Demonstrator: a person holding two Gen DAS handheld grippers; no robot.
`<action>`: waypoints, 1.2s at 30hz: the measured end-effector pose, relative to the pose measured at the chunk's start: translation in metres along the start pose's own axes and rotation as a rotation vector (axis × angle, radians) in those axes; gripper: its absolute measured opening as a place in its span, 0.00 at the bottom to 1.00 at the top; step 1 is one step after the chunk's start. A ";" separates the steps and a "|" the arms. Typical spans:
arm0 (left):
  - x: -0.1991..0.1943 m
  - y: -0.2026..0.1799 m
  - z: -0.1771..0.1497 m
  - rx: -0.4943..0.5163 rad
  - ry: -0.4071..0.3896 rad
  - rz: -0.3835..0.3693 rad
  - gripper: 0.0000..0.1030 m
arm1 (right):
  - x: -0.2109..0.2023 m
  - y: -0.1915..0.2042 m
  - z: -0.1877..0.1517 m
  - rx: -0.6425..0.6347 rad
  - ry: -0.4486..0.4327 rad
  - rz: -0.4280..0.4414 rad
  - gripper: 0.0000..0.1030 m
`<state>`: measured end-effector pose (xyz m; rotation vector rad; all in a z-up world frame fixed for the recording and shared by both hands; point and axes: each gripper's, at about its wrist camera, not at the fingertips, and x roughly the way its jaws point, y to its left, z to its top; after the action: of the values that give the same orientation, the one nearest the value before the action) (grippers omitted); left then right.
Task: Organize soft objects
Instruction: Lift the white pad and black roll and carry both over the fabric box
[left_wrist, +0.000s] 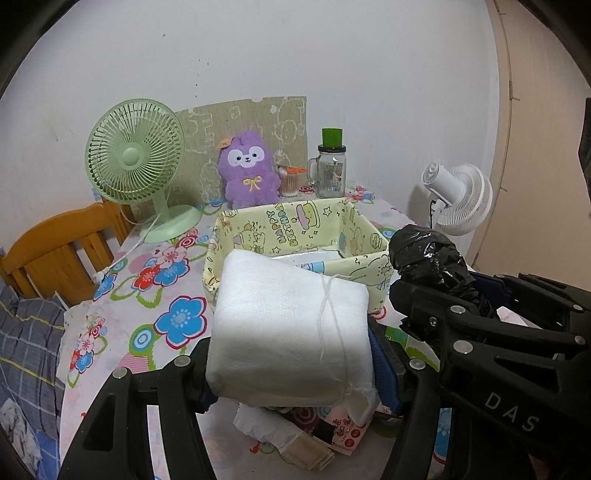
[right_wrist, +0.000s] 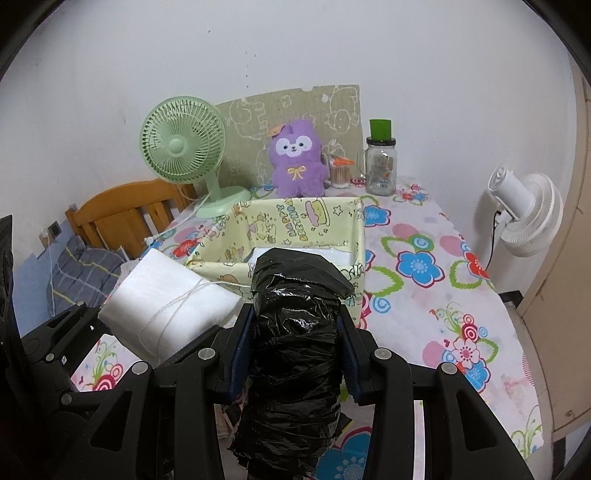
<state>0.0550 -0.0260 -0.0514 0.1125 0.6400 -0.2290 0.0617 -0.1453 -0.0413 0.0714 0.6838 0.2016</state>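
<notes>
My left gripper (left_wrist: 291, 369) is shut on a white stack of soft pads tied with string (left_wrist: 288, 332), held above the table just in front of the yellow cartoon-print box (left_wrist: 295, 225). The stack also shows in the right wrist view (right_wrist: 166, 299). My right gripper (right_wrist: 295, 343) is shut on a black plastic bag roll (right_wrist: 295, 350), held upright in front of the same box (right_wrist: 295, 221). The roll also shows in the left wrist view (left_wrist: 428, 254), to the right of the white stack. The box holds some white items (left_wrist: 314, 256).
A green fan (left_wrist: 135, 162), a purple plush toy (left_wrist: 249, 171), a glass jar with a green lid (left_wrist: 331, 166) and a cotton swab pot (left_wrist: 289, 181) stand behind the box. A white fan (right_wrist: 524, 214) is at the right. Papers (left_wrist: 295, 439) lie under my left gripper. A wooden chair (left_wrist: 59, 251) stands left.
</notes>
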 end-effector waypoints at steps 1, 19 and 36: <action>0.000 0.000 0.001 0.000 -0.001 0.000 0.66 | -0.001 0.000 0.001 -0.001 -0.002 -0.002 0.44; -0.003 0.011 0.031 -0.017 -0.030 0.018 0.66 | -0.003 0.004 0.033 -0.024 -0.033 -0.006 0.44; 0.004 0.022 0.057 -0.023 -0.045 0.022 0.66 | 0.008 0.007 0.065 -0.033 -0.052 -0.004 0.44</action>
<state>0.0966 -0.0154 -0.0073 0.0921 0.5959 -0.2022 0.1077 -0.1371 0.0046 0.0435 0.6286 0.2061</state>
